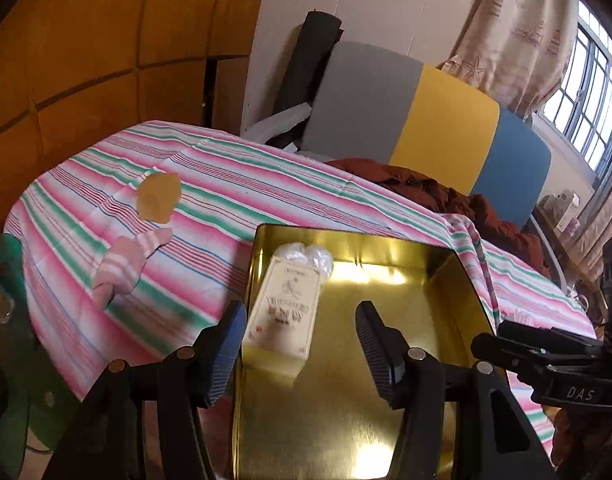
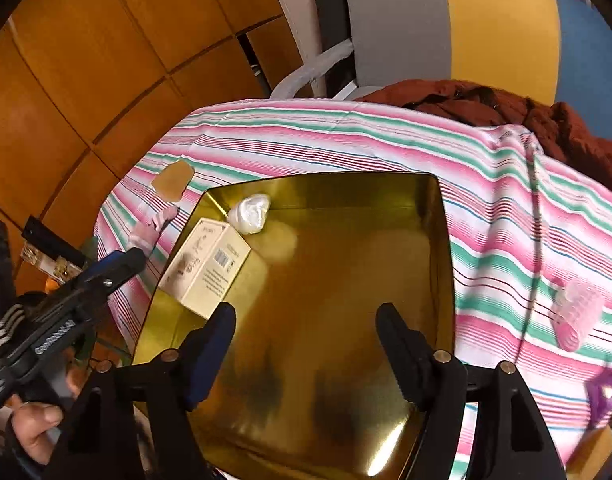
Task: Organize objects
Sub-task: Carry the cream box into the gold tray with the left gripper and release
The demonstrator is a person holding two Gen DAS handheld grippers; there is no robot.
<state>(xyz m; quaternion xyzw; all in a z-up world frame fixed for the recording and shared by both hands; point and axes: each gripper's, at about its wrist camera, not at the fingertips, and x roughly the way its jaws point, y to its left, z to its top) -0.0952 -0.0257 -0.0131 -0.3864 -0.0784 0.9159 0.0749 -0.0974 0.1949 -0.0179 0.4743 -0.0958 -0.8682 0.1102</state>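
Left tool (image 1: 296,350) gapes wide and empty over the near-left part of the shiny gold rectangular tin tray (image 1: 445,280); right tool (image 2: 306,354) likewise spread, holding nothing, over tray centre. Inside, against the left wall: cream printed cardboard box (image 1: 284,312), long axis running away from the cameras, white crumpled plastic wad (image 1: 306,258) at its far end. Pink striped sock (image 1: 126,264) lies left on the striped tabletop (image 1: 210,184), pointing far-right; left tool nearer. Pink ribbed hair roller (image 2: 577,316) lies right, nearer the right tool.

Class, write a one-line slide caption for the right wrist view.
Open right claw above a gold tin holding a cream box and white wad on striped cloth.
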